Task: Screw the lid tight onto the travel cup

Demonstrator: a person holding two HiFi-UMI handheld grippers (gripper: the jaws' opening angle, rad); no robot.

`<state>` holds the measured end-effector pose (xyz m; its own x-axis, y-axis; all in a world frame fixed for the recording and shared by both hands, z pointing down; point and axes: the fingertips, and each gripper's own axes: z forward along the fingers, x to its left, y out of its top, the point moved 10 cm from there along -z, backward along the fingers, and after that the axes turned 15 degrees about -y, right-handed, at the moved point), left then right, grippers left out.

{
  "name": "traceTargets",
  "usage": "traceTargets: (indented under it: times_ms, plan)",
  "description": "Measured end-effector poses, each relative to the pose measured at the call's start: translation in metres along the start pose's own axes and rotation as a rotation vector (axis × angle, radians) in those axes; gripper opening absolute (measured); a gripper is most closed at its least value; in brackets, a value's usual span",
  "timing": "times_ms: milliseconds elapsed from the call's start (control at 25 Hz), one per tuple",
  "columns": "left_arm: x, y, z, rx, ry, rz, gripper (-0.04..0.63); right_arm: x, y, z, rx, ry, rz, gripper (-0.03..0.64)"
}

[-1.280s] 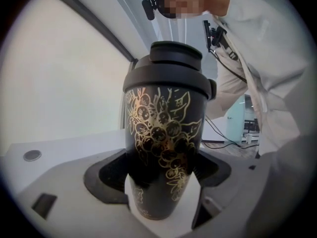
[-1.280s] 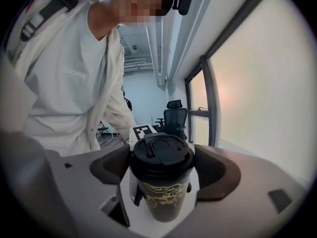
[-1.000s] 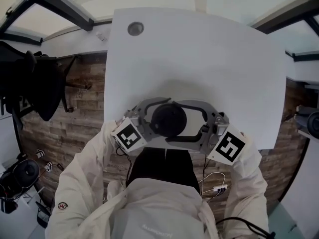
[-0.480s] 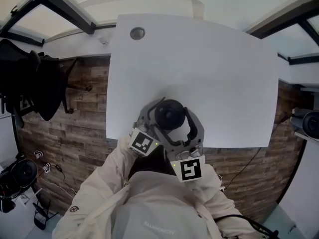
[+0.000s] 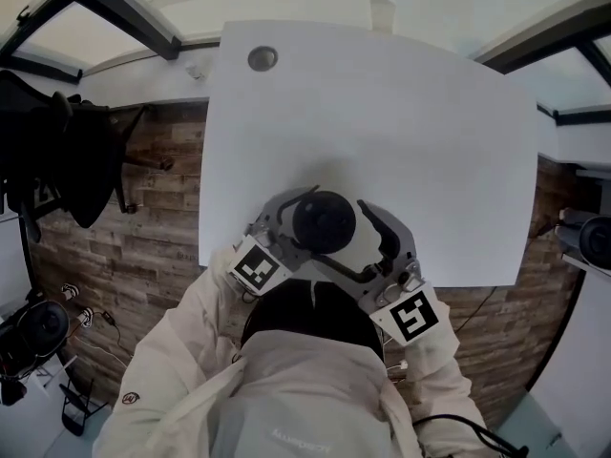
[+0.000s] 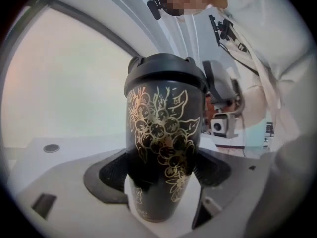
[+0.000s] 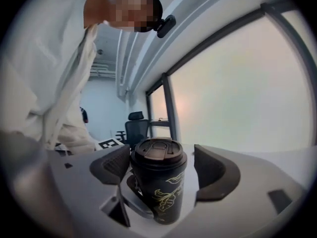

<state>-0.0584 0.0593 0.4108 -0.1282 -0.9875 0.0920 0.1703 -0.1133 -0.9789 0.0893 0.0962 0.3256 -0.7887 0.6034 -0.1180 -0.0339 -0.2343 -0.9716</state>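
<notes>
- The travel cup point(image 6: 163, 148), black with a gold grape print, stands upright on the white table point(image 5: 410, 113), down near the table's 6 o'clock edge in the head view.
- The lid point(image 7: 158, 155) is already sitting on top of it, looks level.
- The left gripper point(image 6: 162, 171) comes in from about 8 o'clock of the cup. It's clamped on the cup's body, with both pads point(image 6: 111, 175) pressed against the sides.
- The right gripper point(image 7: 161, 166) comes in from roughly 4 o'clock and is up at lid height. Its jaws are spread around the lid, not squeezing: one pad is right at the rim, and there's a clear gap on the other side.
- There's a round grommet point(image 5: 261, 58) way off at the table's 11 o'clock corner.
</notes>
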Motion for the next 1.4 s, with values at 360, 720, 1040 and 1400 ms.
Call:
traceTargets:
  times_ms: [360, 720, 1040, 1400]
  plan:
    - [0.02, -0.01, -0.016, 0.037, -0.23, 0.043, 0.397, -0.026, 0.009, 0.049, 0.053, 0.526, -0.139, 0.387]
    - [0.021, -0.013, -0.013, 0.057, -0.301, 0.049, 0.397, -0.025, 0.003, 0.054, 0.028, 0.604, -0.15, 0.387]
    - [0.007, -0.016, -0.018, 0.028, -0.104, 0.022, 0.397, 0.006, -0.008, 0.034, -0.069, 0.19, -0.088, 0.387]
    - [-0.015, -0.016, -0.003, -0.006, 0.193, 0.016, 0.399, 0.051, -0.018, 0.017, -0.126, -0.345, 0.027, 0.385]
